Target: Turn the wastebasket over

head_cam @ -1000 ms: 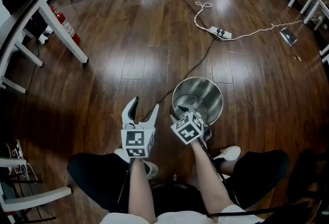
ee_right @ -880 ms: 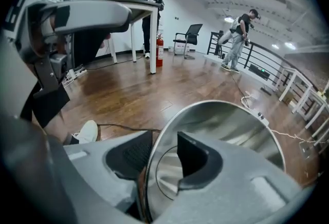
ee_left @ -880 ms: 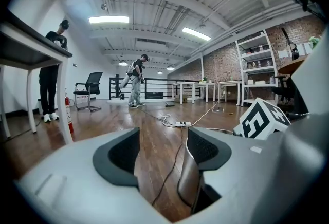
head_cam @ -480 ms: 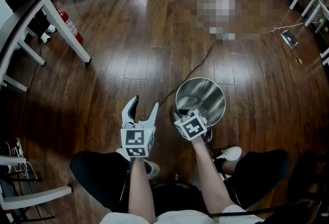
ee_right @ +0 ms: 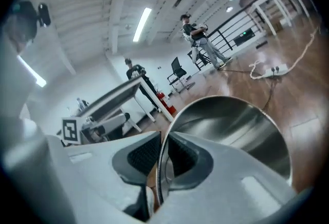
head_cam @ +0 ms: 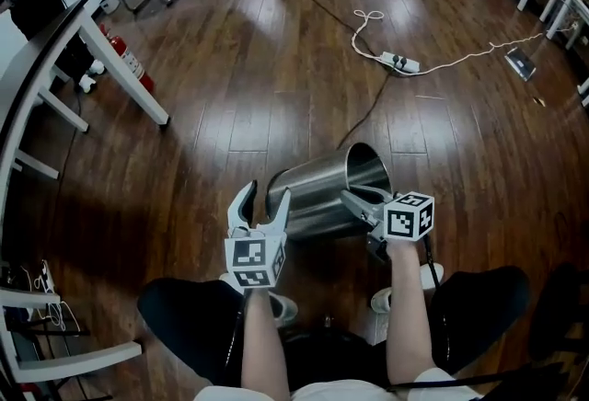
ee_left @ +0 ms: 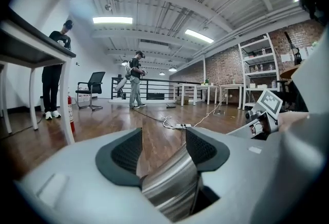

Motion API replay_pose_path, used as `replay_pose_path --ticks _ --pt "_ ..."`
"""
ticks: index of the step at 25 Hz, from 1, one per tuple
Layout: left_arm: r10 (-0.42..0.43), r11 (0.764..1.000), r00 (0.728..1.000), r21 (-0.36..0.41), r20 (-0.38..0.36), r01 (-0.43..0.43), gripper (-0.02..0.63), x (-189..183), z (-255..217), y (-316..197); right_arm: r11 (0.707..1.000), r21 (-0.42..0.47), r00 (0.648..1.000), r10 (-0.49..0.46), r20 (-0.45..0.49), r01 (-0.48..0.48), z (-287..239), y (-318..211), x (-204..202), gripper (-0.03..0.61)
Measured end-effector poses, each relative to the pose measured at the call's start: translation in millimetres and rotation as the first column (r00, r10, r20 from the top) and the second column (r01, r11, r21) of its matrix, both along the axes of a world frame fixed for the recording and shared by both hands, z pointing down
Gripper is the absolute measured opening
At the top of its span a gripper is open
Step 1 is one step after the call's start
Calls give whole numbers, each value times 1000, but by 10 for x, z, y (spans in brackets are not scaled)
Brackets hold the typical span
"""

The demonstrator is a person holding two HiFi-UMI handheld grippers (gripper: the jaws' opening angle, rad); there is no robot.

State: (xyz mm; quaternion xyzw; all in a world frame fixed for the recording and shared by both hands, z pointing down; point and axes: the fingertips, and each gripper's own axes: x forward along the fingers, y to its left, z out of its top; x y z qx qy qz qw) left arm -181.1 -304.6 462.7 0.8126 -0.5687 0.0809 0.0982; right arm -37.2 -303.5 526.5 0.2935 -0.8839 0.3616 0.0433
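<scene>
Here, wastebasket (head_cam: 322, 192) tipped sideways, right gripper (head_cam: 354, 200) clamped on its rim, left gripper (head_cam: 265, 199) closing around its base, perhaps touching

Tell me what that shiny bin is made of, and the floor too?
The wastebasket looks like metal, probably stainless steel. It is silvery and smooth, and it mirrors the light in streaks. The floor looks like dark wood boards with a glossy coat: you can see plank seams, grain and bright glare. It could also be wood-look laminate.
</scene>
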Motion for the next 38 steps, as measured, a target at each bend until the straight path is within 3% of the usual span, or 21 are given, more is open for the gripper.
replay_pose_path --ticks 2,6,15,18,24,28,33,38 --pt "6 1000 1000 -3 10 -5 291 9 36 -6 1000 6 998 7 58 -7 27 -9 74 35" --pt "7 1000 1000 -27 7 -7 288 43 113 -21 994 51 995 100 -7 -100 74 -100 329 44" --pt "59 995 998 -75 -12 -60 283 299 278 -8 952 -12 951 307 30 -307 350 -130 1124 52" --pt "75 992 997 -98 -19 -76 282 380 381 -24 915 -52 916 400 -16 -400 584 -142 1487 68" --pt "115 977 993 -180 -25 -117 276 626 739 76 797 -227 827 517 -224 -560 1333 273 2262 104" --pt "145 964 989 -220 -40 -150 276 757 924 -5 801 -193 818 521 -243 -567 1320 213 2310 107" --pt "162 934 983 -310 -84 -180 274 885 1334 -67 813 -123 770 475 -427 -569 1206 314 2335 129" --pt "164 907 981 -374 -107 -193 250 940 1675 -222 822 -103 782 483 -395 -560 1032 359 2336 129"
